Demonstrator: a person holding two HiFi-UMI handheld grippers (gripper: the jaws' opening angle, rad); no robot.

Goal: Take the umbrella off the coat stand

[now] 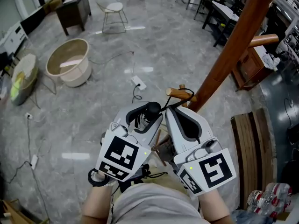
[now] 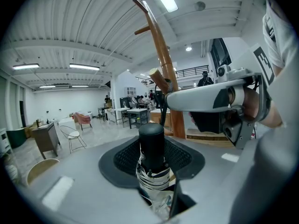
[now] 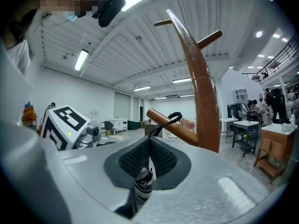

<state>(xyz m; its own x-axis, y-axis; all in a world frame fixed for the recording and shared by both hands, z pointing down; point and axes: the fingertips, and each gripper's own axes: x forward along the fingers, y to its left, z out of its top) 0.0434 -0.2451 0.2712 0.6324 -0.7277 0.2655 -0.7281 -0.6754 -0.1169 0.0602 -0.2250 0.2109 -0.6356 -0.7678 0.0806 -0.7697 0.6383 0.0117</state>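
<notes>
Umbrella [image 2: 152, 143], folded, with a black handle, sits between the jaws of the left gripper [image 2: 152, 158], which are pressed against its body just below the handle. It is held in the air just beside the coat stand [image 1: 236, 43]. Its strap [image 3: 169, 121] runs forward into the right gripper [image 3: 148, 158], whose jaws are pressed together on the thin cord. The far end of the loop is hooked over a wooden peg [image 3: 180, 130] low on the stand.

The step in hand looks like freeing that loop. The peg slopes upward to its free end, so the right gripper should carry the strap up and outward along the peg, away from the pole. The left gripper should follow with the umbrella's weight so that the cord never jerks tight.

In the head view both grippers cover most of the umbrella, leaving only the handle [image 1: 151, 110] showing. How far the loop sits from the peg's tip is hard to judge, and the base of the stand is out of sight.
</notes>
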